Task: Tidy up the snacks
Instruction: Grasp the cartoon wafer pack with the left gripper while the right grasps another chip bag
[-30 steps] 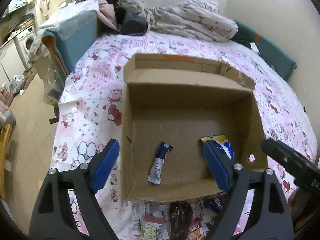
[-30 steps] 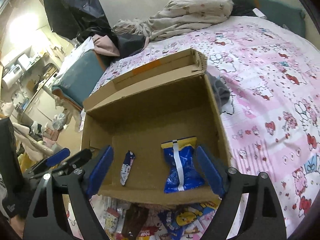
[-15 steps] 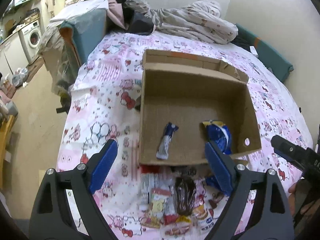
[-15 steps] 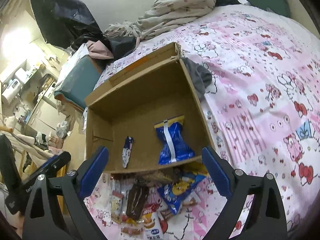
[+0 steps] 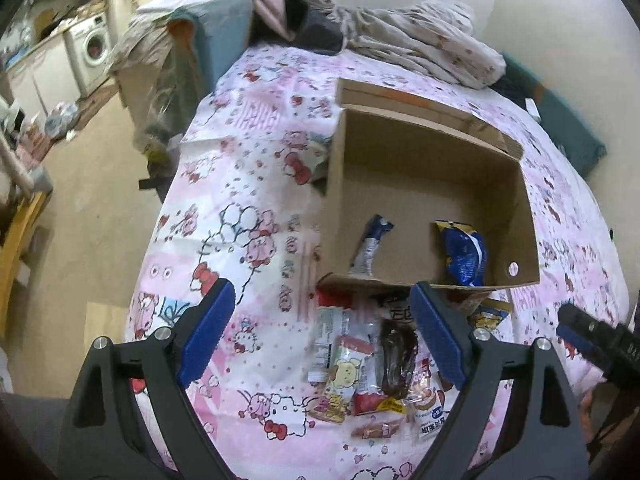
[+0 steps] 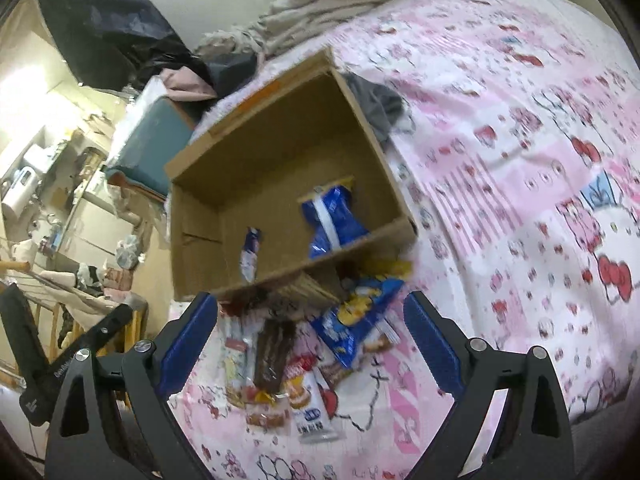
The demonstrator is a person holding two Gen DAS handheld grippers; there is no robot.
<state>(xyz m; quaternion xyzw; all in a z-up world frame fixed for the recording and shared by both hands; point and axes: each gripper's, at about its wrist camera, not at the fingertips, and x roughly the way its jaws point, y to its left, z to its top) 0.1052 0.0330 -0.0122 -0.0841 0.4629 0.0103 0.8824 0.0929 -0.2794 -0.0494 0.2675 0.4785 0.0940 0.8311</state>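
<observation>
snacks (image 5: 368,372) – a loose pile of wrappers on the pink cartoon bedsheet (image 5: 240,240), just in front of the cardboard box's (image 5: 524,216) near wall. in the pile: a dark brown bar (image 6: 274,354), a blue-and-yellow bag (image 6: 356,320) partly tucked under the box edge, a white sachet w/ blue print (image 6: 314,414), a bear-print pack (image 5: 340,376) & a few more i can't tell apart. two are already inside the box: a slim blue-white stick pack (image 5: 370,246) near the left-middle, and a blue crinkled bag (image 5: 464,254) toward the right wall, well apart from each other.

left gripper (image 5: 320,340) – released, jaws wide, nothing between the pads; it hangs above the pile's left part, pointing down at it. right gripper (image 6: 312,344) also spread wide & empty, over the pile's middle w/ the brown bar and blue-yellow bag framed between its fingers. neither touches a wrapper as far as i can see; the right view is a bit blurred.

step, as i judge it: between drops – picking which snack goes next, task early since most of the pile is outside the box. next move prob calls for lowering one gripper onto a single top-lying item (the brown bar looks easiest), closing on it w/o snagging the overlapping neighbours, then lifting clear of the near wall. slick flat wrappers may slip.

beyond: rumpled bedding (image 5: 420,44) at the bed's far end, a washing machine (image 5: 94,46) off to the left.
</observation>
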